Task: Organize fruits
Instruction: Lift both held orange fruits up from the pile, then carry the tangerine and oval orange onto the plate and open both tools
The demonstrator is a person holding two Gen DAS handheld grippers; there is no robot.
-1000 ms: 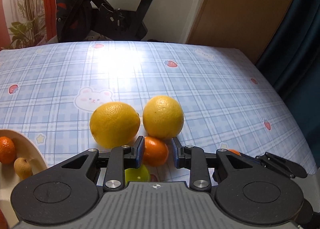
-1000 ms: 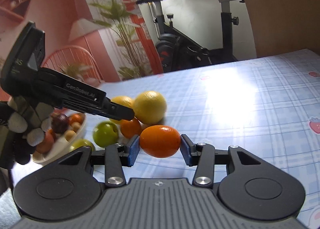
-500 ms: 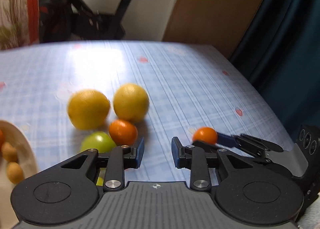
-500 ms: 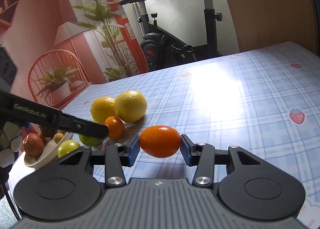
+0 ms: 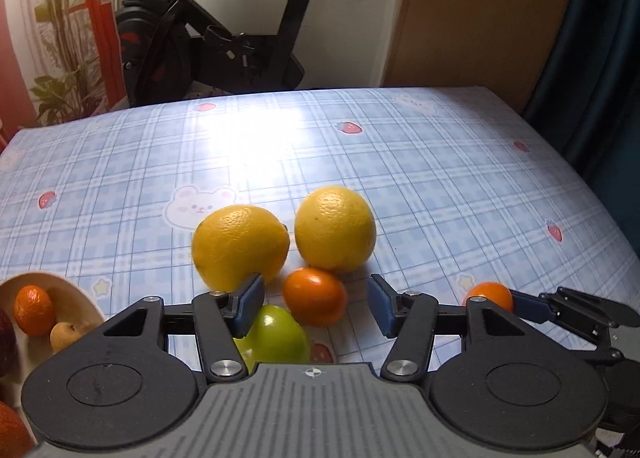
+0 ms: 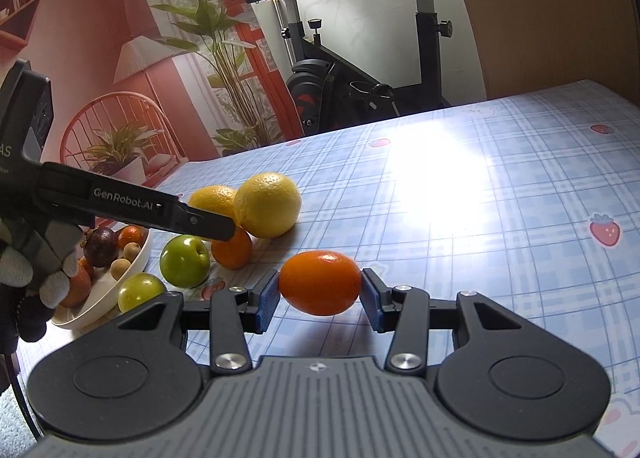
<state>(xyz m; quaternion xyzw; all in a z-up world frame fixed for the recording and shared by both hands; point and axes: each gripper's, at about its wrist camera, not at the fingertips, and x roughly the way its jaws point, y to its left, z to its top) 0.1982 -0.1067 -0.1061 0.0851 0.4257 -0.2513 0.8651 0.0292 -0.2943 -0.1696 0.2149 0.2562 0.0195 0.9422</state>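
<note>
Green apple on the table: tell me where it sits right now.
In the left wrist view the green apple lies low and centre, just behind the left gripper, touching the small orange in front of the two lemons.

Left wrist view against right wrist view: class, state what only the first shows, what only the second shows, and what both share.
Only the left wrist view shows the dark curtain at the table's right side and the bear print on the cloth.

Only the right wrist view shows a second green apple beside the bowl, a dark mangosteen in the bowl, and the lamp.

Both show the two yellow citrus fruits, the small orange in front of the open left tool, a green apple, the exercise bike, and the right tool gripping an orange fruit.
</note>
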